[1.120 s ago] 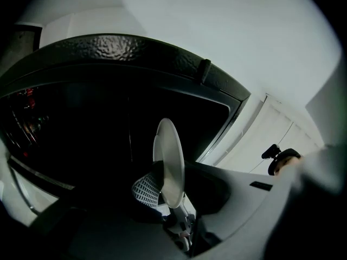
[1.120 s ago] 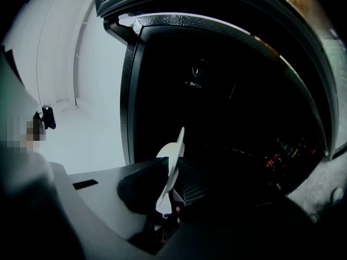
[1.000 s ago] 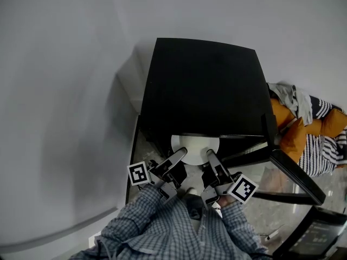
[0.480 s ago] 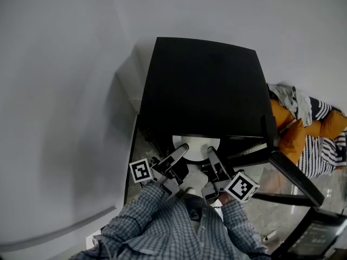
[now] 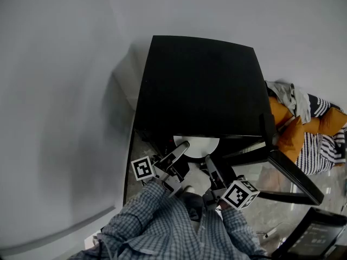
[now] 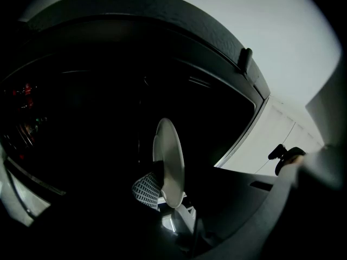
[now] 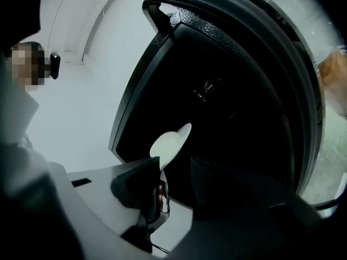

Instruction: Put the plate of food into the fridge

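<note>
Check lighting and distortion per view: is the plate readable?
Head view: strong fisheye bend, even light, fridge a featureless black, plate bright. Left gripper view: interior nearly black, only the edge-on plate reads. Right gripper view: interior black, wall bright, plate pale but soft.

Head view, R edge mid-frame: orange cushions [image 5: 282, 124] w/ a black-&-white striped cloth [image 5: 320, 148] just beside them, and a crumpled grey garment [image 5: 288, 97] lying at their upper end. Pale grey wall [image 5: 59, 91] fills the L half & top of frame, w/ a lighter band [image 5: 54, 236] slanting across the lower L corner. Lower R: mottled glossy floor [image 5: 332, 191] and, in the very corner, a dark flat obj [image 5: 317, 234], too dim to ID.
</note>
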A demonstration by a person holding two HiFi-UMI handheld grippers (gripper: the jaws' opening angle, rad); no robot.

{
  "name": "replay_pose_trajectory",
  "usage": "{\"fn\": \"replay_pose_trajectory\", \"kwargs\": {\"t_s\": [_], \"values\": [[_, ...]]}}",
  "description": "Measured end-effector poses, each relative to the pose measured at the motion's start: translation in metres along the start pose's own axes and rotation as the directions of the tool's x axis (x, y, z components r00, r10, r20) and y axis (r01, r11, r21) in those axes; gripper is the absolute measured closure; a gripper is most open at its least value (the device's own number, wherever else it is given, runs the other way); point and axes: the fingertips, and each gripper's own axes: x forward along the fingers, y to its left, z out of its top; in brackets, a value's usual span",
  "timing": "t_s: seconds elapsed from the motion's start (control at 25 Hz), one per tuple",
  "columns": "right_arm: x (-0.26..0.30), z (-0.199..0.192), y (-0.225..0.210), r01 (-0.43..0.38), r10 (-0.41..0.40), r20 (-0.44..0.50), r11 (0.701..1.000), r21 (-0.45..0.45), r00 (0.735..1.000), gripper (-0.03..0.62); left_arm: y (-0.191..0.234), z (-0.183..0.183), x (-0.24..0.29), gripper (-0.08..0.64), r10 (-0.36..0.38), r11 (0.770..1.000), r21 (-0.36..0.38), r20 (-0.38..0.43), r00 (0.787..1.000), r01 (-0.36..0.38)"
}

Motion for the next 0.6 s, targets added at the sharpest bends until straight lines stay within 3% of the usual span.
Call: {"fn": "replay_pose_trajectory", "kwargs": {"t_s": [0.2,0.28,0.36,0.44,0.48,0.6], "values": [[-0.008,-0.006,-0.002,0.017,-0.019,-0.025,0.996,-0.085,0.999,0.430,0.008,0.004,0.002,0.463,0.019,1.000,0.007,0.008,1.000,-0.020],[-0.010,-0.006,0.001,0.022,-0.029,-0.034,0.981,-0.194,0.999,0.430,0.012,0.004,0.002,0.463,0.033,0.999,0.012,0.003,0.999,-0.033],[-0.010,-0.007,0.005,0.030,-0.053,-0.055,0.934,-0.356,0.997,0.430,0.014,0.005,0.004,0.463,0.035,0.999,0.012,0.001,0.999,-0.035],[-0.006,-0.008,0.012,0.027,-0.086,-0.086,0.845,-0.534,0.993,0.430,0.017,0.007,0.004,0.463,0.039,0.999,0.013,-0.001,0.999,-0.039],[-0.003,-0.009,0.017,0.018,-0.103,-0.100,0.783,-0.621,0.990,0.430,0.019,0.008,0.004,0.463,0.042,0.999,0.014,-0.002,0.999,-0.042],[0.005,-0.015,0.031,-0.026,-0.153,-0.133,0.557,-0.830,0.979,0.430,0.022,0.012,0.007,0.463,0.046,0.999,0.017,-0.003,0.999,-0.046]]}}
